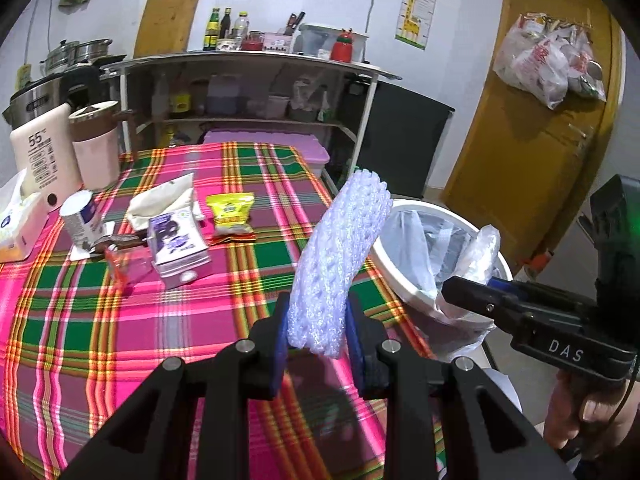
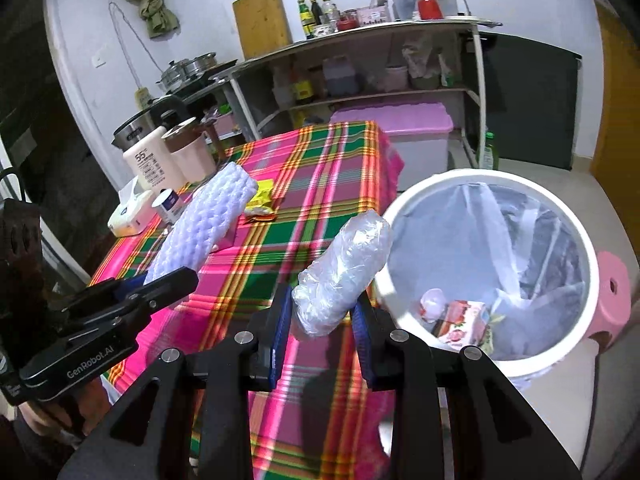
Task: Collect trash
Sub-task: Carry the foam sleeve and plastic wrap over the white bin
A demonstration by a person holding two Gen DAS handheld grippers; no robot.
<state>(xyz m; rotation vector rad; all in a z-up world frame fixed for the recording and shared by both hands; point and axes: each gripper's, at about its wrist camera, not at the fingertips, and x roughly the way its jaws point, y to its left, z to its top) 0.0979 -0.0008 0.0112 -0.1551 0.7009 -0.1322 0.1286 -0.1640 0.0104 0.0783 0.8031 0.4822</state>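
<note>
My left gripper (image 1: 317, 330) is shut on a white foam fruit net (image 1: 340, 256), held upright above the plaid tablecloth (image 1: 120, 320) near its right edge. The right wrist view shows that net (image 2: 204, 222) at the left. My right gripper (image 2: 322, 320) is shut on a crumpled clear plastic wrap (image 2: 344, 274), just left of the white trash bin (image 2: 404, 216). The bin is lined with a clear bag and holds a pink carton (image 2: 464, 322) and other scraps. In the left wrist view the wrap (image 1: 482, 254) hangs over the bin's rim (image 1: 394, 268).
On the table lie a yellow snack packet (image 1: 231, 216), a purple milk carton (image 1: 180, 248), a small white can (image 1: 82, 218), a tissue box (image 1: 18, 224) and two tall containers (image 1: 96, 144). A pink stool (image 2: 614, 300) stands behind the bin, a pink-lidded box (image 2: 404, 132) beyond the table.
</note>
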